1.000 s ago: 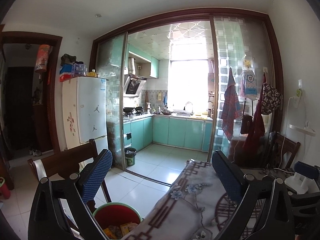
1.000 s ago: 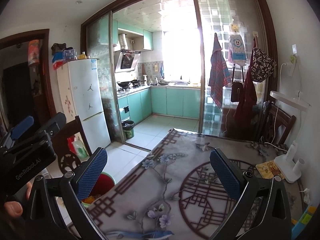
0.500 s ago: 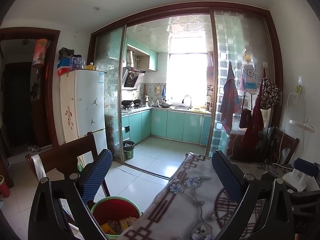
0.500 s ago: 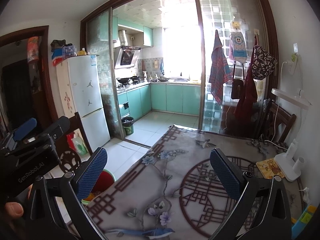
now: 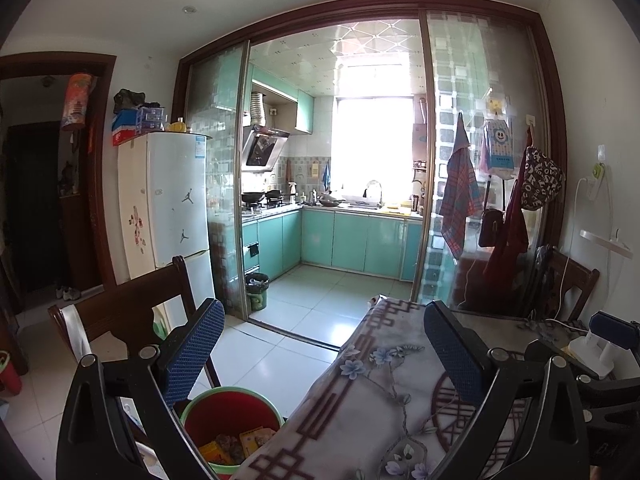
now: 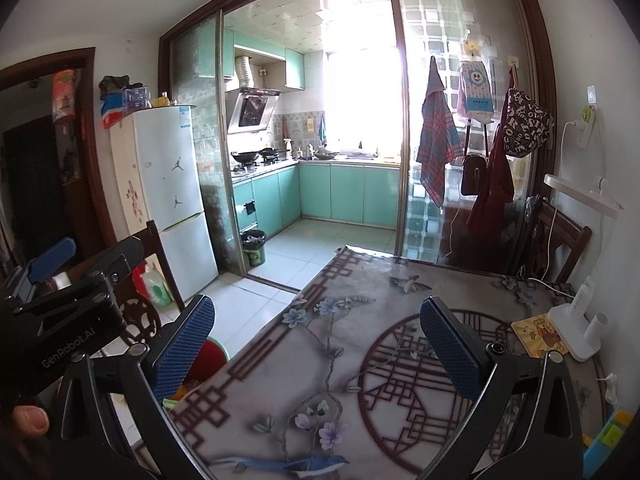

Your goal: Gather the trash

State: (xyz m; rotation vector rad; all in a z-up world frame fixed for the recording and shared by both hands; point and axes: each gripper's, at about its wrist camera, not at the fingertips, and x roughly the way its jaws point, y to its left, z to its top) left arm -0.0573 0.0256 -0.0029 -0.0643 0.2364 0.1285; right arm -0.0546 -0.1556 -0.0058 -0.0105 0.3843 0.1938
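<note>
Both grippers are spread wide, holding nothing: left gripper (image 5: pixel 324 354) hangs over the table's (image 5: pixel 384 408) left edge, right gripper (image 6: pixel 316 344) over its middle. Red bin (image 5: pixel 230 412) sits below that edge, wrappers (image 5: pixel 236 442) inside.

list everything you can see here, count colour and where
bucket: 1, red with green rim, on the floor beside the table's left edge, wrappers inside
table: 1, grey floral cloth with dark red pattern, foreground
card: 1, yellow, on the table's right side
lamp: 1, white, on the table by the right wall
chair: 1, dark wood, left of the table
fridge: 1, white, left wall
bin: 1, black, at the kitchen doorway
towel: 1, red and blue plaid, hanging on the glass door
left gripper: 1, black with blue pads, open, empty
right gripper: 1, black with blue pads, open, empty
</note>
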